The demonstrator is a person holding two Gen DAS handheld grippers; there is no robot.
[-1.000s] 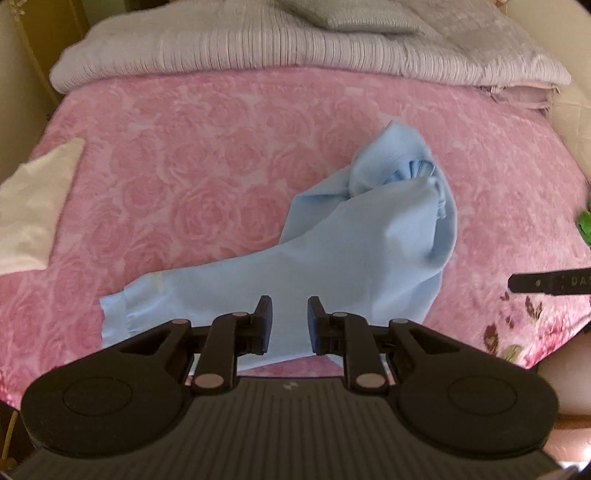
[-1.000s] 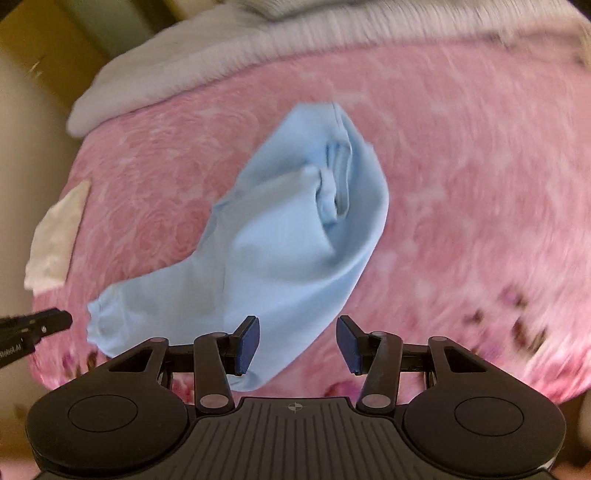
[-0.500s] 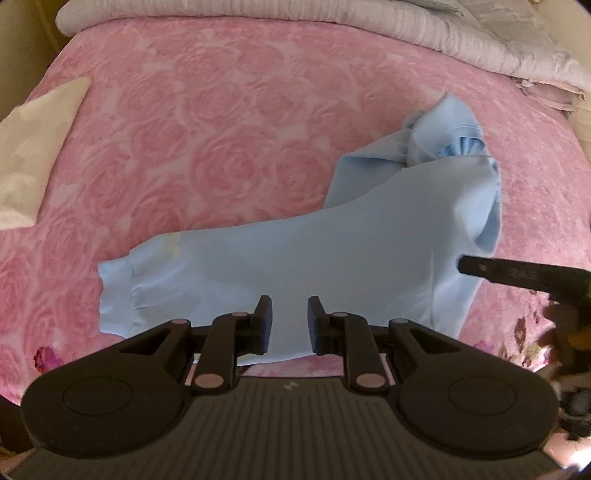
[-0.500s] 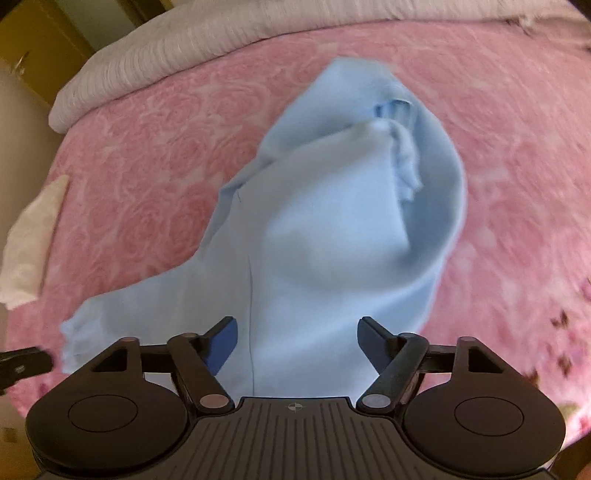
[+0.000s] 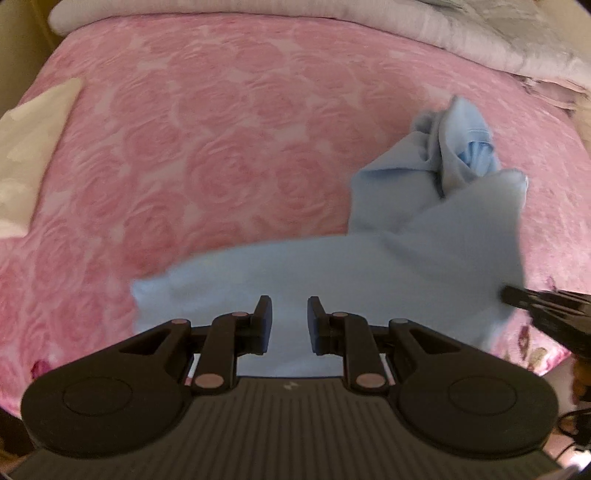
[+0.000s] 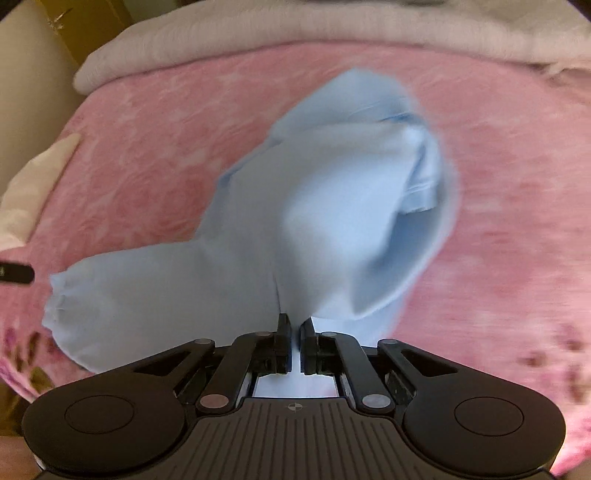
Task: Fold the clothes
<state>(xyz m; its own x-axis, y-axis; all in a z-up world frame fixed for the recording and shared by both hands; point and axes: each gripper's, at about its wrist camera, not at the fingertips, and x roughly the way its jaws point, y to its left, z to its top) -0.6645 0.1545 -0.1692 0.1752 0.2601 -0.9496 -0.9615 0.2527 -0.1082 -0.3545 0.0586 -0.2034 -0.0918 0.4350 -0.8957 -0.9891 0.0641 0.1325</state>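
Note:
A light blue garment [image 5: 388, 266] lies crumpled on the pink rose-patterned bedspread [image 5: 221, 147], its sleeve cuff stretched to the left. My left gripper [image 5: 290, 317] is open just above the garment's near edge, empty. My right gripper [image 6: 295, 332] is shut on the garment's near hem [image 6: 321, 221], with cloth pinched between the pads and the fabric pulled up toward it. The right gripper's fingertip shows at the right edge of the left wrist view [image 5: 535, 299]. The left gripper's tip shows at the left edge of the right wrist view [image 6: 16, 273].
A folded white cloth [image 5: 29, 147] lies at the bed's left side. A grey-white ribbed blanket [image 5: 406, 22] is piled along the far edge. The bed's near edge runs just below both grippers.
My right gripper has closed on the garment's near hem and pulled the cloth up. My left gripper has stayed open while the sleeve cuff has slid right and nearer to it.

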